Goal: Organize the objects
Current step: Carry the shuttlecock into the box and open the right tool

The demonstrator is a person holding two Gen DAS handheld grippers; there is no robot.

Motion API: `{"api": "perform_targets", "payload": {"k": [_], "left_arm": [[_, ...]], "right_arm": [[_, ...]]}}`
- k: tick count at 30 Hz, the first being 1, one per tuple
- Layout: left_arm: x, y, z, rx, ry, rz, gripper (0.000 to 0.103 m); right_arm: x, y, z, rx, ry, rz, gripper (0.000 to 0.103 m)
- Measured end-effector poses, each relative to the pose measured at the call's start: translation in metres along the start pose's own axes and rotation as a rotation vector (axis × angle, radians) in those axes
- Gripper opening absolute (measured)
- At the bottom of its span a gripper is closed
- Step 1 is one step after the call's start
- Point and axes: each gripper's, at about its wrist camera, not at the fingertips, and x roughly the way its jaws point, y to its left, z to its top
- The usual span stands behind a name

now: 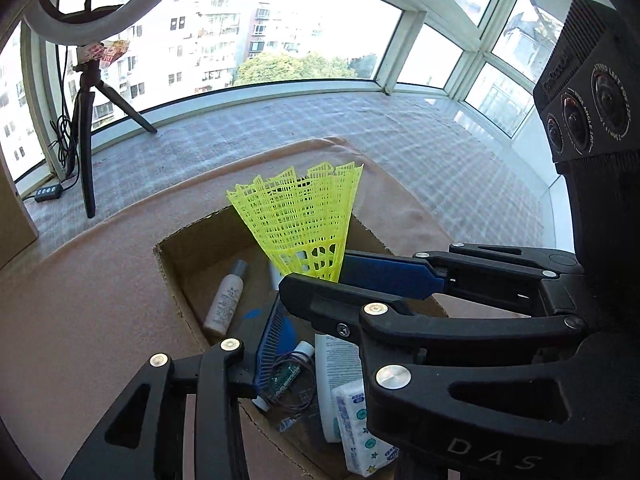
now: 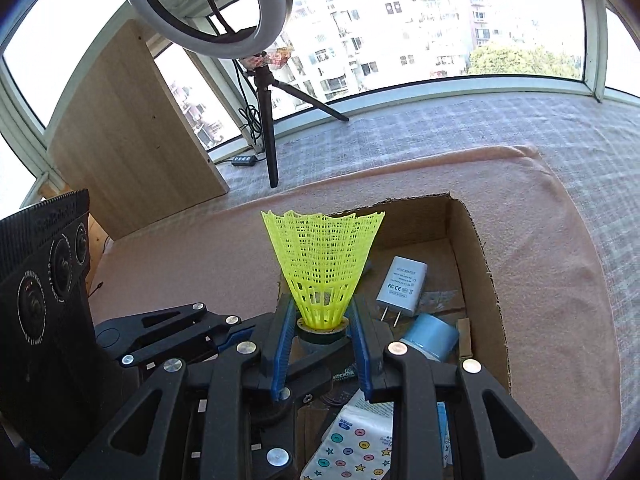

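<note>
Right wrist view: right tool (image 2: 322, 330) grasps yellow shuttlecock (image 2: 324, 268) over cardboard box (image 2: 486, 280); left tool (image 1: 276, 344) released

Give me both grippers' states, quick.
Left gripper: open, holding nothing.
Right gripper: shut on the yellow shuttlecock, above the cardboard box.

A ring light (image 2: 208, 8) on a black tripod (image 2: 272, 120) stands at the upper left of the right wrist frame, its feet on a grey checked cloth (image 2: 480, 120) by the windows (image 2: 400, 32). A cable remote (image 2: 245, 160) lies on that cloth beside the tripod's near leg. Left of it, a wooden board (image 2: 132, 128) stands upright (pale grain, a few small holes). A pink blanket (image 2: 560, 260) covers the lower and right part of the frame, over the checked cloth. Beyond the glass show apartment blocks (image 2: 360, 48) and green trees (image 2: 520, 60).
</note>
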Motion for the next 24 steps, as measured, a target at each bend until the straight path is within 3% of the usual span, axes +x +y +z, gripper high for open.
{"api": "perform_targets", "payload": {"k": [1, 2, 3, 4, 9, 24], "left_arm": [[0.001, 0.003, 0.001, -0.014, -0.008, 0.038, 0.082], [0.002, 0.006, 0.002, -0.029, -0.017, 0.066, 0.086], [0.005, 0.013, 0.003, -0.046, -0.018, 0.056, 0.087], [0.007, 0.018, 0.003, -0.066, -0.012, 0.048, 0.087], [0.013, 0.031, 0.002, -0.078, 0.015, 0.065, 0.088], [-0.022, 0.047, -0.029, -0.056, 0.025, 0.128, 0.087]], "right_arm": [[-0.001, -0.001, 0.001, -0.006, -0.003, -0.019, 0.035], [-0.002, -0.003, 0.002, -0.006, -0.001, -0.032, 0.044], [-0.004, -0.004, 0.003, -0.003, -0.012, -0.040, 0.066], [-0.006, -0.005, 0.004, -0.002, -0.031, -0.051, 0.077], [-0.007, -0.006, 0.006, -0.023, -0.050, -0.104, 0.078], [-0.019, 0.004, -0.003, 0.028, -0.070, -0.089, 0.078]]}}
